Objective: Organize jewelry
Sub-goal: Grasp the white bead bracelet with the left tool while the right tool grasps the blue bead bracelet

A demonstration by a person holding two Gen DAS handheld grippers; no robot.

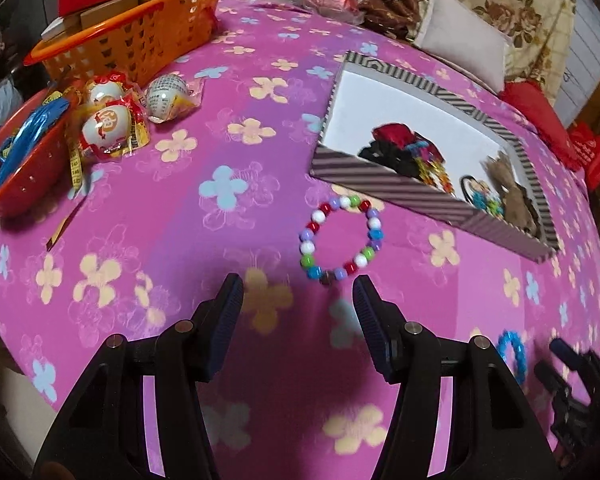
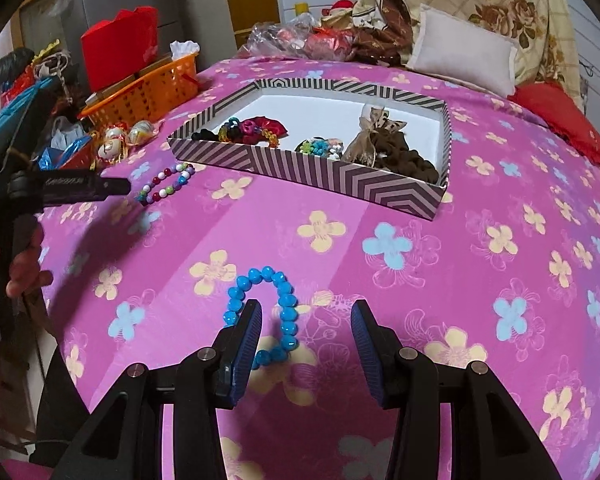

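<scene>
A: What does the left wrist view show?

B: The left tool (image 1: pixel 298 292) hangs over a pink flowered cloth (image 1: pixel 180 216) with its 2 blue-padded fingers spread wide and nothing between them. A bracelet of mixed coloured beads (image 1: pixel 340 238) lies flat on the cloth just ahead of the fingertips, near the front wall of a striped box (image 1: pixel 384 190). The box holds hair ties and other small pieces. A blue bead bracelet (image 1: pixel 512 354) lies low at the right, beside the right tool (image 1: pixel 556 364). Far left sit an orange basket (image 1: pixel 136 46) and wrapped eggs (image 1: pixel 108 128).

A: And the right wrist view?

B: The right tool (image 2: pixel 306 316) is also wide open and holds nothing. The blue bead bracelet (image 2: pixel 274 312) lies on the cloth (image 2: pixel 420 300), partly between the fingers, its left side hidden behind the left finger. The left tool (image 2: pixel 116 186) points at the mixed bracelet (image 2: pixel 166 182), which lies just beside the box (image 2: pixel 340 178).
</scene>
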